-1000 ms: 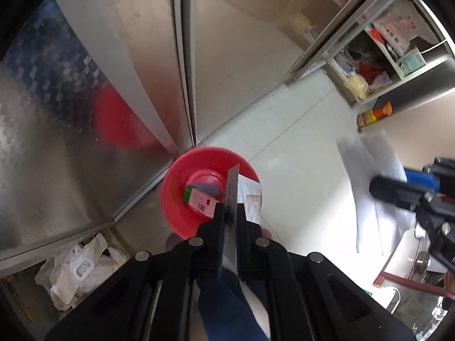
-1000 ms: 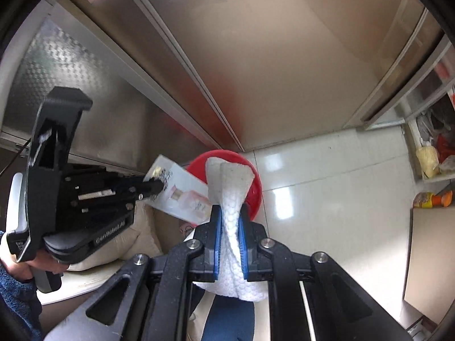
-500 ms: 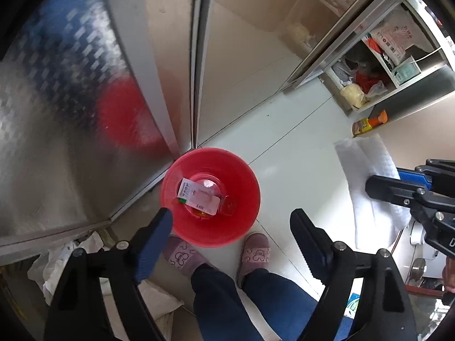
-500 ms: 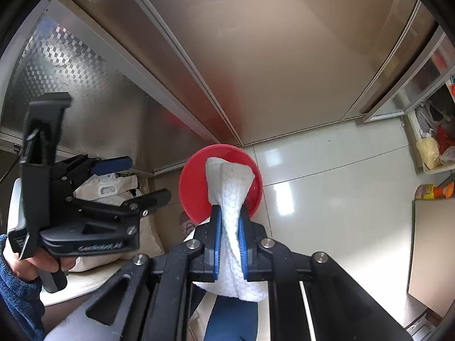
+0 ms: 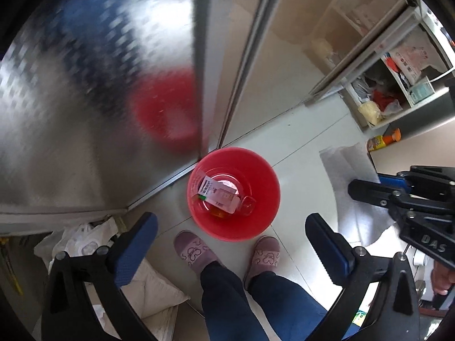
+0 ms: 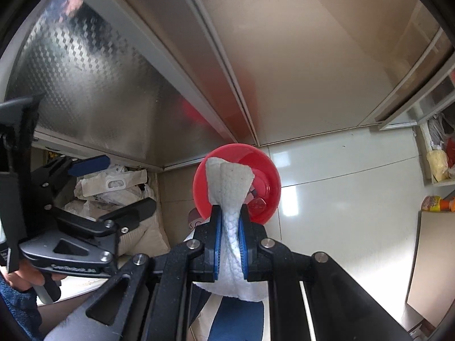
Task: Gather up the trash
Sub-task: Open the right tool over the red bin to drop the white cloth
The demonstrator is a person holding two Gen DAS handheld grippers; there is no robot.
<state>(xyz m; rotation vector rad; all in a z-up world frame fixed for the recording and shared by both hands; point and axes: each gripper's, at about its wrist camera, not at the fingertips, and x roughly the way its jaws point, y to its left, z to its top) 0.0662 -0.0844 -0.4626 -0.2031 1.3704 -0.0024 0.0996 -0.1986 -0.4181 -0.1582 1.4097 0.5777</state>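
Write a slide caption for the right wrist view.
Right gripper pinches a white paper towel above the red bin.

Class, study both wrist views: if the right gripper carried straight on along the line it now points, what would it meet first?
Most likely the red bucket on the floor: the right gripper, jaws shut on a white paper towel, points steeply down at its mouth. Depth is unclear, but nothing shows in between.

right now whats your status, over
Left gripper open, jaws just opened, empty. Right gripper shut on paper towel. Packet in red bin. Nothing blocking bin.
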